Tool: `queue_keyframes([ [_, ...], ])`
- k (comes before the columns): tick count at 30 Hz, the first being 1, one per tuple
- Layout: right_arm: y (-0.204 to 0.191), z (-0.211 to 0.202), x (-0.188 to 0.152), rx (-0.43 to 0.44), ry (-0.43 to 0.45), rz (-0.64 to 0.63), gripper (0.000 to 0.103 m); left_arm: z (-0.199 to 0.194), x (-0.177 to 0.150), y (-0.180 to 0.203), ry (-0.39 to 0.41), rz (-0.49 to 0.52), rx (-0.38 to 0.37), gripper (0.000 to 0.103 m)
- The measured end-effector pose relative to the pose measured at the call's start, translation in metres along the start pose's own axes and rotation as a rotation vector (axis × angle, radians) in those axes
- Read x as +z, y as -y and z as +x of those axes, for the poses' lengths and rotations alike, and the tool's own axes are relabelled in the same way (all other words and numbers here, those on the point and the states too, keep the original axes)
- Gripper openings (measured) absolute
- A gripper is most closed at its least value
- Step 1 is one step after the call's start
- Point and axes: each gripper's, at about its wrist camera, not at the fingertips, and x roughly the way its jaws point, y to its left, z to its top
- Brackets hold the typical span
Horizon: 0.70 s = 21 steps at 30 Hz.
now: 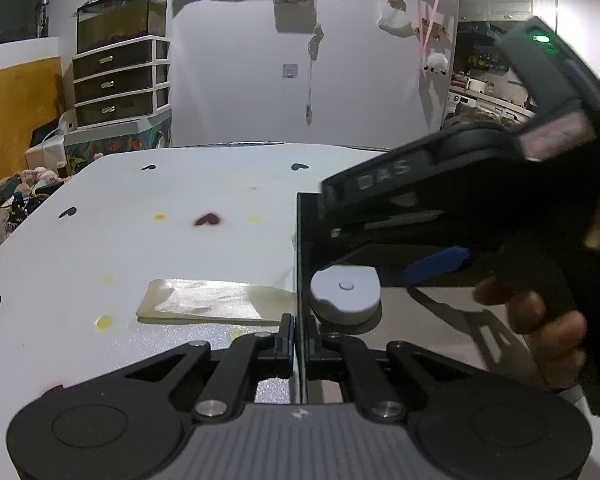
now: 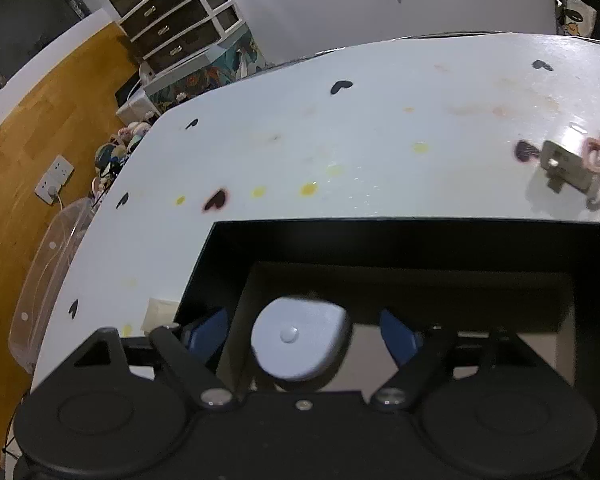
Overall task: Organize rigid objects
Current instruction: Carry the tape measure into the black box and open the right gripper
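My left jaws (image 1: 299, 344) are clenched on the near wall of the black box (image 2: 404, 236), steadying it on the bench (image 2: 380, 140). My right jaws (image 2: 304, 330) stand released, pads apart, with the grey rounded piece (image 2: 300, 338) between them inside the box; it seems to rest on the floor there, though blur hides contact. If I lift out carelessly, a pad could clip it or tug the box.
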Motion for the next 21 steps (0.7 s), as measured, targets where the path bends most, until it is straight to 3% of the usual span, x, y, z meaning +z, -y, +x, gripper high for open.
queue_keyframes([
  [8,0.003,-0.029,-0.005,0.015,0.068,-0.076,0.093,0.002,0.002,0.0,-0.011,-0.001,0.007,0.003],
  [12,0.001,-0.049,-0.01,0.029,0.136,-0.127,0.103,0.002,0.002,0.001,-0.016,0.003,0.012,0.003],
  [21,0.015,-0.09,-0.022,0.023,0.231,-0.18,0.103,0.001,0.002,0.003,-0.021,0.0,0.021,0.004],
])
